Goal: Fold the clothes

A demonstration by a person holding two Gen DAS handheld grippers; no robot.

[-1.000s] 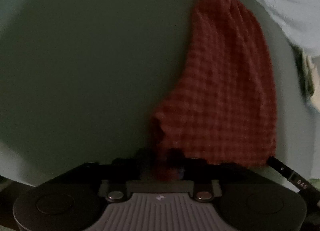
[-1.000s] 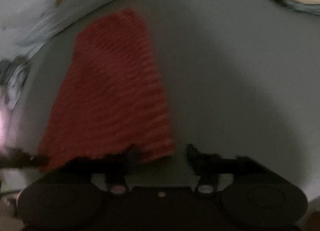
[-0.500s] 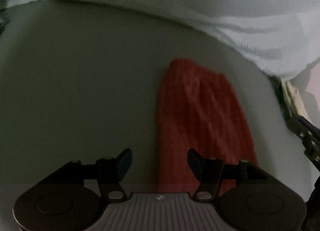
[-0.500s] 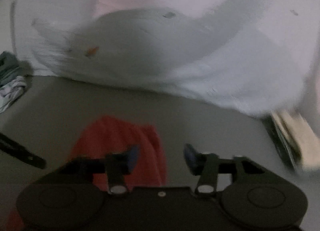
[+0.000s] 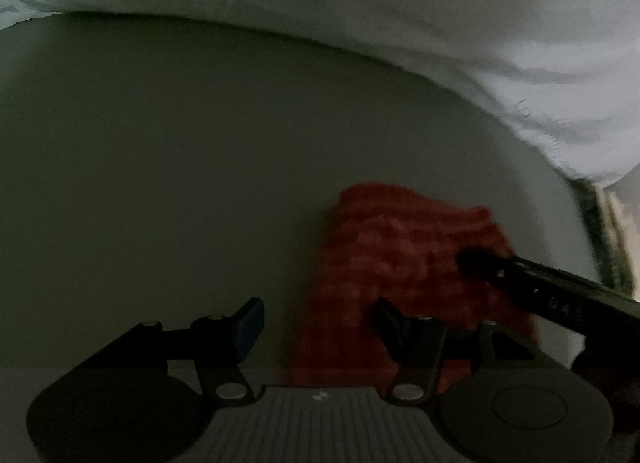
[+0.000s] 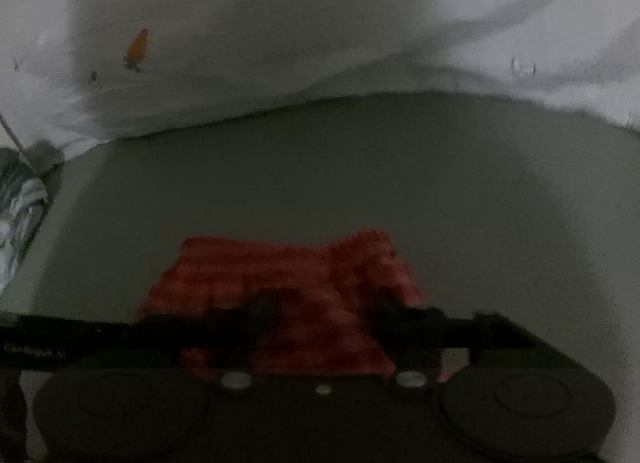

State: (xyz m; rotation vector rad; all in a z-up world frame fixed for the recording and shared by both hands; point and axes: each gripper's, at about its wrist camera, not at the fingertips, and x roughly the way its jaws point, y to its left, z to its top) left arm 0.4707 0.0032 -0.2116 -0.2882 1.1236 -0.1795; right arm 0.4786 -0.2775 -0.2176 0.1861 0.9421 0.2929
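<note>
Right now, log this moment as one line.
task: fold clothes | red cloth: bunched on grey surface | left gripper: open, empty | right gripper: over cloth, jaws opening | white sheet: behind

Left gripper [image 5: 316, 327] showing black arms, blue pad on one finger [image 5: 248, 327], silver screws, ribbed grey housing with small white logo. Right gripper [image 6: 324, 315] showing all-black body, round caps, silver screws.

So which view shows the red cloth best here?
The right wrist view: the red cloth sits centred with both far corners visible, though blurred and crossed by dark gripper parts. The left wrist view shows it off to the right, partly covered.
</note>
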